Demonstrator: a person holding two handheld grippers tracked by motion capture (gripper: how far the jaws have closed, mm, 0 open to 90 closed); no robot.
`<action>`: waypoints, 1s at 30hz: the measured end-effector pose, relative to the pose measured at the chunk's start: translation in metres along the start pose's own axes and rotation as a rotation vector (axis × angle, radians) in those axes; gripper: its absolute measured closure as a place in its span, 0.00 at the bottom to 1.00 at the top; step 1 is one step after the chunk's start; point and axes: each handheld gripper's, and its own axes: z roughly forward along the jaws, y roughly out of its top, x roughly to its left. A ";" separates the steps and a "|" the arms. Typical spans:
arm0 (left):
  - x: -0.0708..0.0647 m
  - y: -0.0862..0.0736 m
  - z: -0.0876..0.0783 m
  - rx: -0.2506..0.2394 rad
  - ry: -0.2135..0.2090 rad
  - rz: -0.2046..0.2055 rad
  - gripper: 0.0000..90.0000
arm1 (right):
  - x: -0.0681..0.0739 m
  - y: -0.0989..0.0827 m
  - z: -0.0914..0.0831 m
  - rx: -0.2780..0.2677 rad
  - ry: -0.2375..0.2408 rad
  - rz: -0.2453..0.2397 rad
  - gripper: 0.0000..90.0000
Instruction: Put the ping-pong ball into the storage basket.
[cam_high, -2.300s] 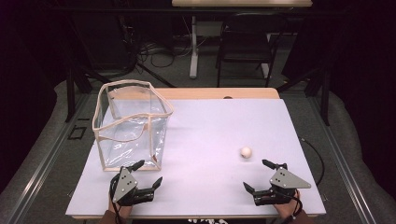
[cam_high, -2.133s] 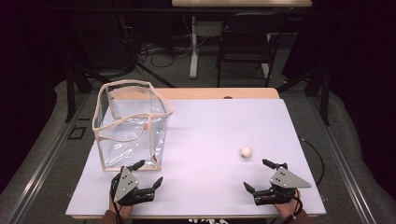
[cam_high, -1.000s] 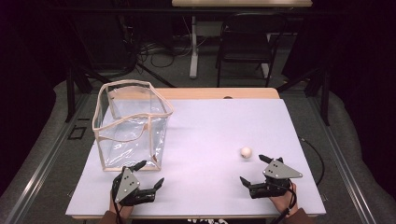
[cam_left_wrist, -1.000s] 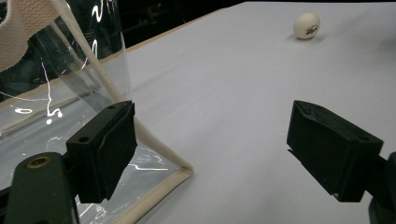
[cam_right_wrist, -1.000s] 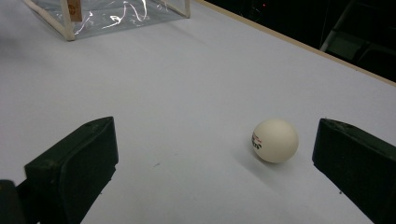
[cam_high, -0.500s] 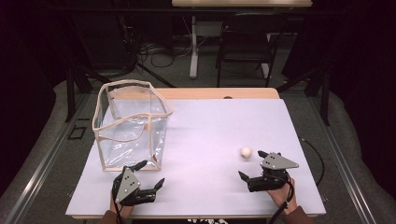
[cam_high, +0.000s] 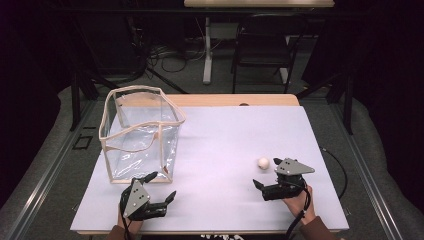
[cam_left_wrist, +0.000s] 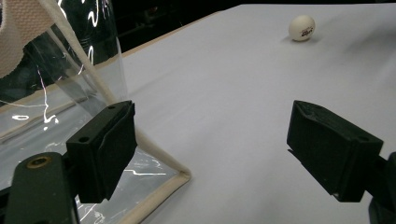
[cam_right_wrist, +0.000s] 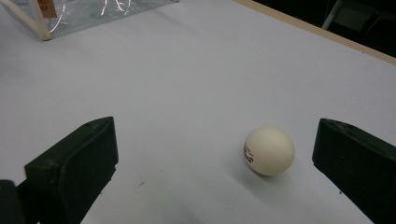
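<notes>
- High view: the right gripper (cam_high: 266, 181) sits near the desk's (cam_high: 225, 135) front right, its jaws spread wide and holding nothing, with the ping-pong ball (cam_high: 263, 162) just beyond them, apart from both jaws.
- Right gripper view: the ball (cam_right_wrist: 269, 150) lies on the white desk surface between the two black jaws, nearer the right-hand one and a little ahead of both; nothing touches it.
- Judging by this, the step in hand is the approach to grasp the ball. The next move calls for easing forward until the ball sits squarely between the jaws, then closing gently, since a light round ball could roll off if nudged on one side.
- Left gripper (cam_high: 161, 195) rests at the front left, jaws likewise released and empty, just beside the near corner of the clear plastic bag (cam_high: 142, 135).
- That bag stands upright with its cream-trimmed mouth open; through its transparent walls it appears empty, a likely place for the ball.
</notes>
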 end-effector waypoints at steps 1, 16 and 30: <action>0.000 0.000 0.000 0.000 -0.002 0.000 0.18 | -0.001 0.000 0.001 0.002 -0.001 0.001 0.00; 0.000 0.000 0.001 0.007 -0.006 0.007 0.18 | -0.012 0.005 0.012 0.034 -0.008 0.021 0.00; 0.000 0.000 0.001 0.004 -0.008 0.006 0.17 | -0.021 0.011 0.024 0.070 0.000 0.034 0.00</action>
